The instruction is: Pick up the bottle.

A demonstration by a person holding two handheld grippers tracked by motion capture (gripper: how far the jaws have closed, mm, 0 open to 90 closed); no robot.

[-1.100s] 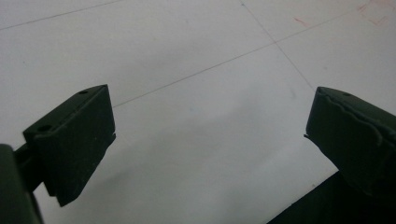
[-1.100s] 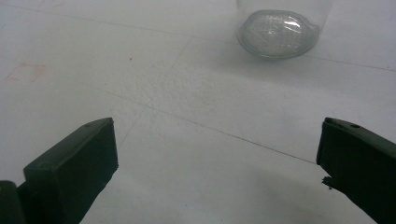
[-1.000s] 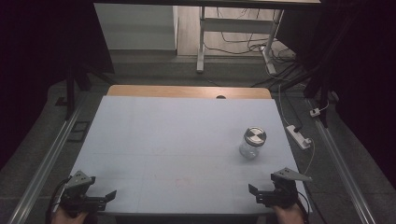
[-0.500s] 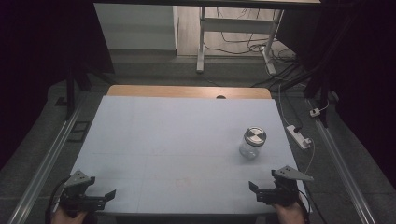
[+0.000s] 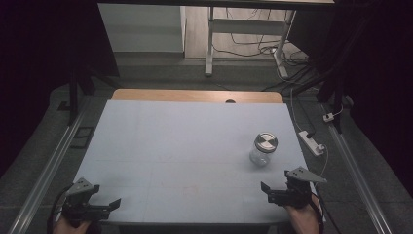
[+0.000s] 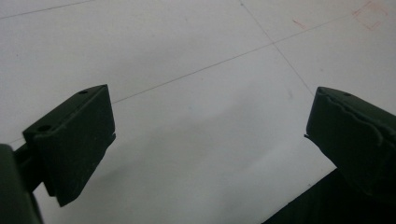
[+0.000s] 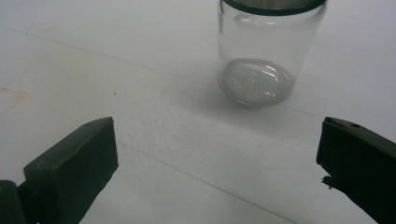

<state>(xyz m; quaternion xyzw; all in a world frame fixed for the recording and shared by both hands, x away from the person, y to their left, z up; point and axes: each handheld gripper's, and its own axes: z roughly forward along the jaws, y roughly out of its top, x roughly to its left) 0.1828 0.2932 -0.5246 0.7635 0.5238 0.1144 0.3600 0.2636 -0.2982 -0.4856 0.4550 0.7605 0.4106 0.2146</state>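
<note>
Black claws [image 5: 275, 191], grey plates, seemingly bare wrists.

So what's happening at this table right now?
A person sits at a white table with a two-jaw gripper in each hand. Both are near the front edge, jaws open and holding nothing. The right gripper points toward a clear glass jar with a metal lid, which stands upright on the table just ahead of it, untouched. The left gripper sits at the opposite corner, over bare tabletop. It looks like a reach for the jar may come next.
</note>
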